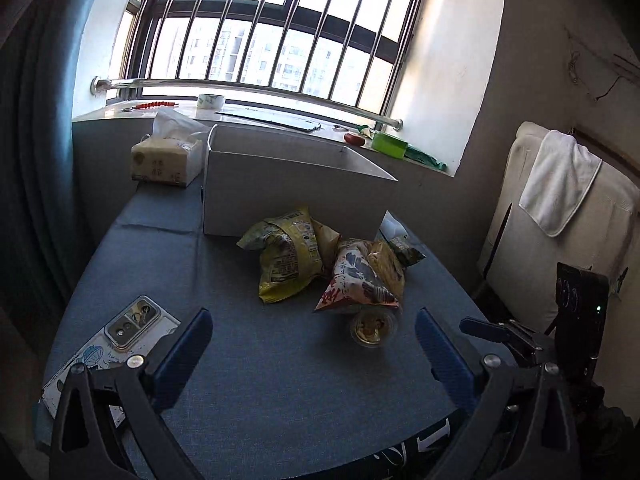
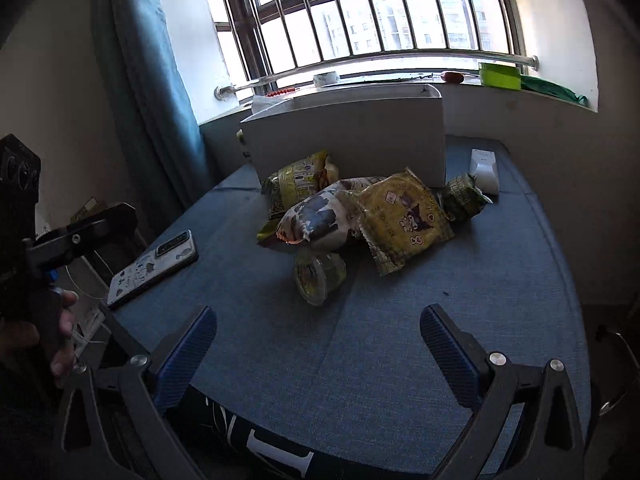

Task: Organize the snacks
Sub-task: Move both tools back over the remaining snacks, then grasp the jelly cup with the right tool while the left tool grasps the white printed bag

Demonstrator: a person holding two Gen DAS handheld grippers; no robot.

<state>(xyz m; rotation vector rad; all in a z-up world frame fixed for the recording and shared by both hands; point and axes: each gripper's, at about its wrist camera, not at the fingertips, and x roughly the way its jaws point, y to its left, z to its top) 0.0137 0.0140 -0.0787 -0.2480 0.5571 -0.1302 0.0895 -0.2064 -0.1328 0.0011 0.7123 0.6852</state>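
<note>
From the left wrist, the left gripper hangs low over the blue table, jaws spread wide and holding nothing. Ahead of it the snacks sit heaped against the front wall of the white box: a yellow bag on the left, a red-and-white bag leaning beside it, and a clear plastic cup tipped on its side just below that one. A phone lies camera-up at the left, right by the left finger, and a tissue pack stands beyond, next to the box. Over to the right wrist: the right gripper is equally wide open and empty above bare cloth. Here a yellow cartoon-print packet shows at the right of the pile, with a small green pouch beside it, its label too small to read. A hand grips the other tool at the left edge.
</note>
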